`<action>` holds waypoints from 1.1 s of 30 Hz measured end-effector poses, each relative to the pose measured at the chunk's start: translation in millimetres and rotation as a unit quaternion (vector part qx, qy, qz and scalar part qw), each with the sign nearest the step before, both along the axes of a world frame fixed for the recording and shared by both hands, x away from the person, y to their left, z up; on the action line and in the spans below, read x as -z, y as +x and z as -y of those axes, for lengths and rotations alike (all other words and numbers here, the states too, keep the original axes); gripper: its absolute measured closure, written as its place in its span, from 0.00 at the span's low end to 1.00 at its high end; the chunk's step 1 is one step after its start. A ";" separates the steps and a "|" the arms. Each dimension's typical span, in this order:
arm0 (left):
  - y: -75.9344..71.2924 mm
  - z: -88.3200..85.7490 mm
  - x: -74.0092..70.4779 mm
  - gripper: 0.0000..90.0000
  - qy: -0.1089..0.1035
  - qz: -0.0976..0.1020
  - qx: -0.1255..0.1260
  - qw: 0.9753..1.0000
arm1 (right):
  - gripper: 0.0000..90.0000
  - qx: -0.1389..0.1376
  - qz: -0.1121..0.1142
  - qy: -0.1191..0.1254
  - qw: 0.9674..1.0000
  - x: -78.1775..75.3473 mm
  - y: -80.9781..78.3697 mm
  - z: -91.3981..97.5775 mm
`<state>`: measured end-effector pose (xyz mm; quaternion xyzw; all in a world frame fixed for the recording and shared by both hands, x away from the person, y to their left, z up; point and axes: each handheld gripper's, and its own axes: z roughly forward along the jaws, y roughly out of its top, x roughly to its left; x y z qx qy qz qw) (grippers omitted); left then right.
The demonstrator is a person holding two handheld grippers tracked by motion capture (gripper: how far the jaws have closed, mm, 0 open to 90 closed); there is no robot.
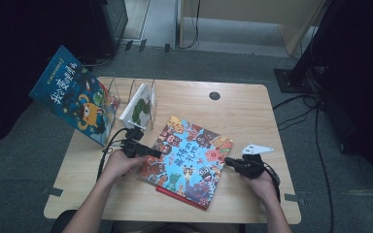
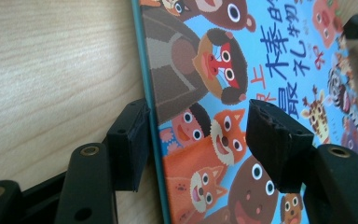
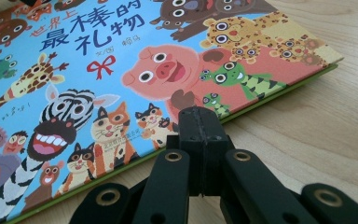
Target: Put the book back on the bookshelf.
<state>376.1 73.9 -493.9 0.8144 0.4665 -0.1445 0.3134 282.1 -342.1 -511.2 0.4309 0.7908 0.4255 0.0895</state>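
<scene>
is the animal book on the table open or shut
Shut. The book lies flat with its full front cover up; no pages show. The left gripper straddles its edge.

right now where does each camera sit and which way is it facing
High view: above the person's side of the table, looking forward and down; both forearms show, with the left hand-held gripper and right hand-held gripper at the animal picture book.
Left gripper view: rides the left hand-held gripper, looking along the book's edge; its jaws stand open astride that edge.
Right gripper view: rides the right hand-held gripper, looking low across the cover; its jaws are shut at the book's near edge.
Shared: all three show the same book on the wooden table.
</scene>
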 end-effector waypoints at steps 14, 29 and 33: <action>-1.2 0.7 -0.7 0.46 0.008 0.010 -0.010 1.000 | 1.00 -0.009 -0.015 -0.002 1.000 -0.8 0.5 -4.8; 1.6 1.8 -3.2 0.57 0.026 0.007 -0.028 0.999 | 1.00 -0.009 -0.026 0.016 1.000 1.2 2.8 -3.2; 2.5 -3.6 -6.2 0.62 0.018 -0.010 -0.031 0.999 | 1.00 -0.009 -0.024 0.015 1.000 1.2 3.3 -4.2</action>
